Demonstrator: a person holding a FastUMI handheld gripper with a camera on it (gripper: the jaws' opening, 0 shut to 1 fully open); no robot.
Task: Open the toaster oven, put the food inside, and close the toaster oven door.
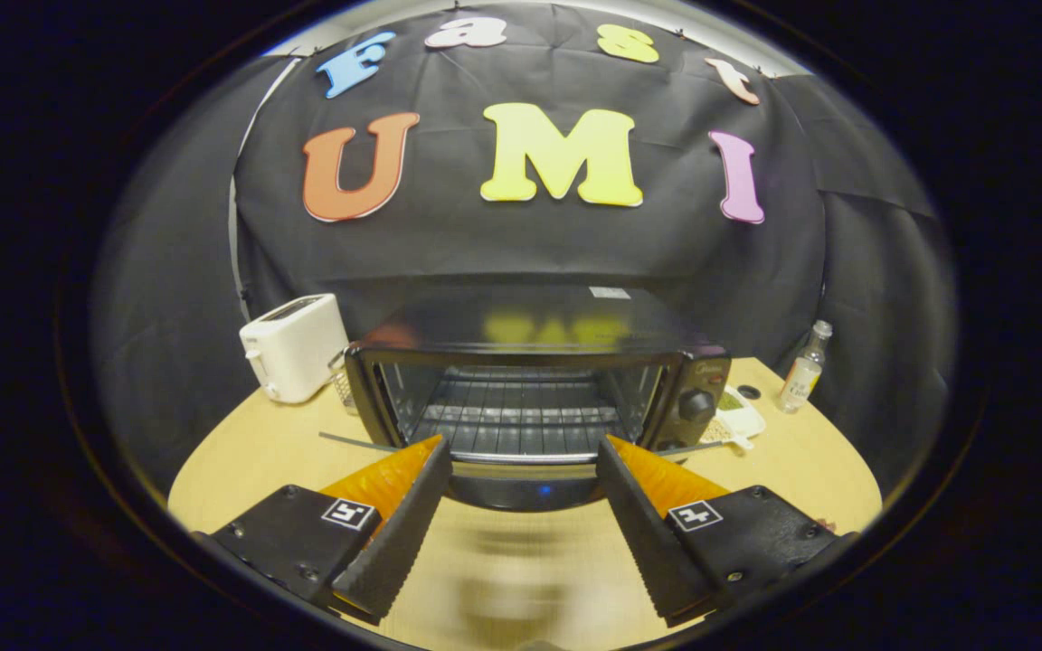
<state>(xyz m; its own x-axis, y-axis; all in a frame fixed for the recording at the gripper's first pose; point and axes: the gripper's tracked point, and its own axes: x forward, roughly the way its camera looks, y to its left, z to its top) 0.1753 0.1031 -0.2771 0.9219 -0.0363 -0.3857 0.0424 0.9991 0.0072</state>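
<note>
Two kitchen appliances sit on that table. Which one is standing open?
The black toaster oven just ahead of the open gripper: its door hangs down and the wire rack inside shows. The white toaster beside it is a closed box.

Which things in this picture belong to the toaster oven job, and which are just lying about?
Belonging to the job:
toaster oven, door down, rack bare
gripper, fingers apart, holding nothing, just before the lowered door

Lying about:
white toaster, beside the oven
small bottle, on the other side
white dish, by the oven's knobs
</note>
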